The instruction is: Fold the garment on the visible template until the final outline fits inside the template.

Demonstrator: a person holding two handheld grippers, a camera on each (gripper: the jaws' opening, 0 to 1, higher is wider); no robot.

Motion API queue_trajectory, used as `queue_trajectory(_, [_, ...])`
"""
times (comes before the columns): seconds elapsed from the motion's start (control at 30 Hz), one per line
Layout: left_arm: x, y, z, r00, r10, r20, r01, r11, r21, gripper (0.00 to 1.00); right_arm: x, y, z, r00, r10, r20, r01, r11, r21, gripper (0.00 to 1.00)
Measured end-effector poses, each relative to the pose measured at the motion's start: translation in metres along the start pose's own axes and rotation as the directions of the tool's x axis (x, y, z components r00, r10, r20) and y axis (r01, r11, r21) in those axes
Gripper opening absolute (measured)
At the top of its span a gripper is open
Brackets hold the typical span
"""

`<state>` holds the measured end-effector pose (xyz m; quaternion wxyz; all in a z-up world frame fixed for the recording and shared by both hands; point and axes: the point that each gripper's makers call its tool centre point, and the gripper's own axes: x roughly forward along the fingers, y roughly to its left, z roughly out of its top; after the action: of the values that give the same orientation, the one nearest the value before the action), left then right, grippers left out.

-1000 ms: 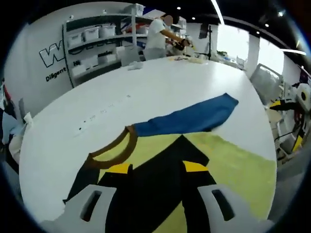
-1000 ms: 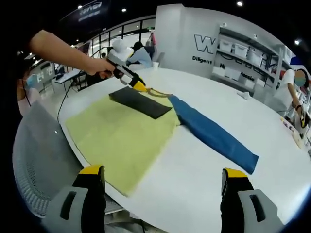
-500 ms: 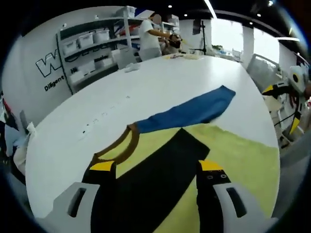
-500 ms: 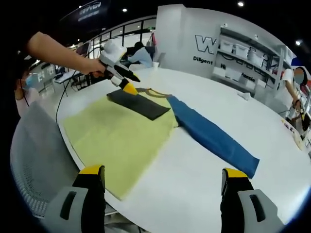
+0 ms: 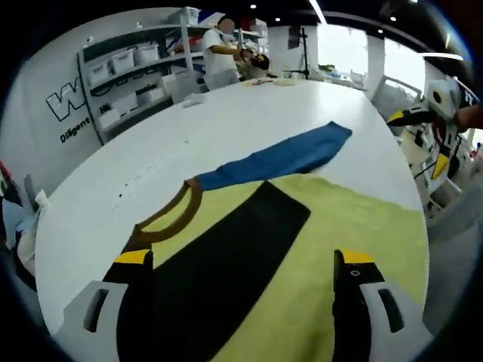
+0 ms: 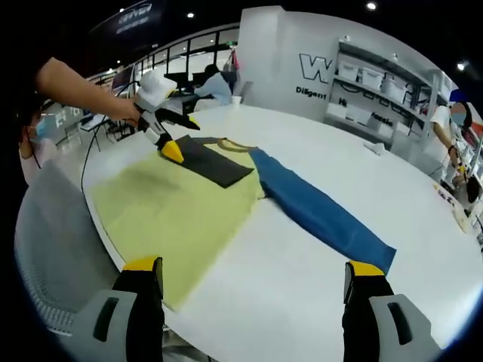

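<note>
Garment point(image 6: 181, 207): a yellow shirt body spread flat on the white table, near its front edge in the right gripper view; a black sleeve point(image 6: 211, 161) lies folded across the chest, a blue sleeve point(image 6: 324, 213) stretches straight out over the bare tabletop, and a brown collar point(image 5: 167, 218) curves at the neck.
Template: I cannot make out any outline on the table.
Left gripper point(image 6: 170, 142): held in a hand point(image 6: 130, 115) above the shirt's far corner, beside the black sleeve; jaws spread wide, yellow tips apart, nothing between them. In the left gripper view point(image 5: 241, 265) the black sleeve and yellow cloth lie below the gap.
Right gripper point(image 6: 253, 275): jaws spread wide and empty, hovering off the table's near edge, well apart from the cloth.
Table point(image 6: 423, 249): large, round, white.
Chair point(image 6: 53, 241): grey mesh back, just beside the table at the left of the right gripper view.
Room: shelves with white bins point(image 5: 124, 72) against a wall with lettering; a person point(image 5: 219, 53) stands at the table's far side.
</note>
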<state>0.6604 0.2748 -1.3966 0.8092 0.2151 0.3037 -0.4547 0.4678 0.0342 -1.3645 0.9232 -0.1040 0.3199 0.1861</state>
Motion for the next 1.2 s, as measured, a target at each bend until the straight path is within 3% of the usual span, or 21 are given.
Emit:
queue_trajectory(0.2, [-0.006, -0.005, -0.013, 1.000, -0.009, -0.006, 0.009, 1.000, 0.011, 0.99, 0.000, -0.001, -0.001, 1.000, 0.000, -0.008, 0.000, 1.000, -0.025, 0.99])
queue_trajectory(0.47, [-0.025, -0.002, -0.012, 0.999, 0.007, 0.036, -0.007, 1.000, 0.000, 0.97, 0.002, -0.005, -0.011, 0.999, -0.020, -0.040, 0.016, 0.997, -0.082, 0.99])
queue_trajectory(0.77, [-0.048, -0.002, -0.029, 0.997, 0.031, 0.067, -0.027, 0.998, -0.062, 0.95, 0.006, -0.012, -0.031, 0.994, -0.034, -0.105, 0.024, 0.995, -0.100, 0.99])
queue_trajectory(1.0, [-0.069, -0.001, -0.049, 0.997, 0.047, 0.067, -0.042, 0.997, -0.071, 0.92, 0.007, -0.024, -0.046, 0.984, -0.040, -0.175, 0.006, 0.981, -0.194, 0.97])
queue_trajectory(1.1, [-0.078, -0.005, -0.051, 0.994, 0.051, 0.093, -0.041, 0.994, -0.104, 0.91, 0.008, -0.037, -0.051, 0.980, -0.059, -0.191, 0.024, 0.984, -0.178, 0.97])
queue_trajectory(1.2, [-0.086, -0.011, -0.054, 0.992, 0.054, 0.118, -0.041, 0.993, -0.107, 0.88, 0.009, -0.056, -0.052, 0.979, -0.115, -0.169, 0.105, 0.992, -0.065, 0.98])
